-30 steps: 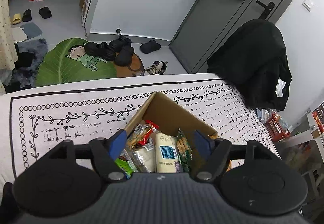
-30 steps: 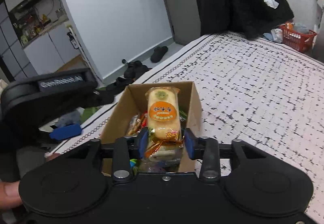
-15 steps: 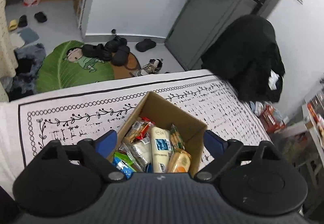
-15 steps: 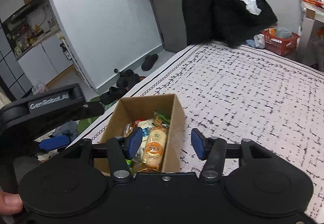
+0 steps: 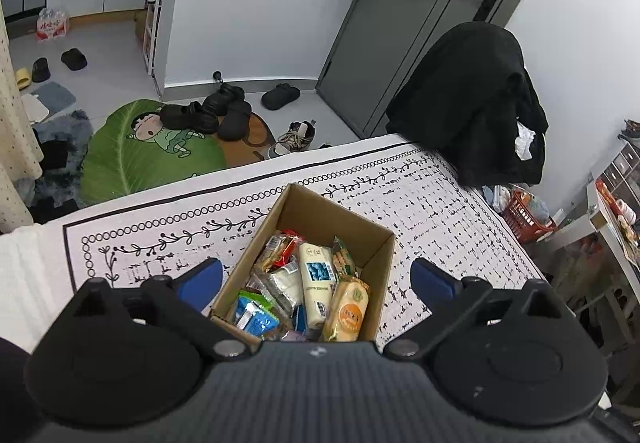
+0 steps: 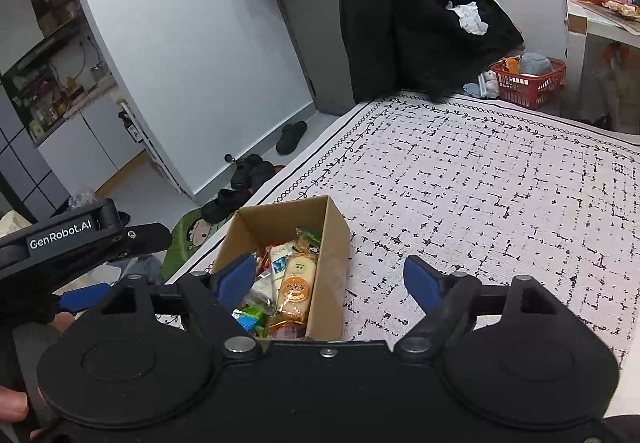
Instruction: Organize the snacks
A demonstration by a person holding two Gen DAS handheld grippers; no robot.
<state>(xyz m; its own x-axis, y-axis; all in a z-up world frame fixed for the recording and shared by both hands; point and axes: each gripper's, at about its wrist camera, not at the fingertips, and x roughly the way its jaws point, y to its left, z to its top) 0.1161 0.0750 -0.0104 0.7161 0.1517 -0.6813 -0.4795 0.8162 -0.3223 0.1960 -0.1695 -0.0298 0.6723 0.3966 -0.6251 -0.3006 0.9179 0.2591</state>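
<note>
Both the left gripper [image 5: 316, 281] and right gripper [image 6: 330, 279] are held spread and empty above the box [image 5: 340, 213]. Remaining snacks, none visible here, should be lowered flat beside the orange-labelled cake [image 6: 295, 289].

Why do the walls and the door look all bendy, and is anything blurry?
Left wrist view: the fisheye lens bows the grey door and the white wall; the snack packets in the brown cardboard box stay sharp. Right wrist view: the same bending curves the white wall, the light is soft and even, and no glare hides the patterned white tablecloth.
</note>
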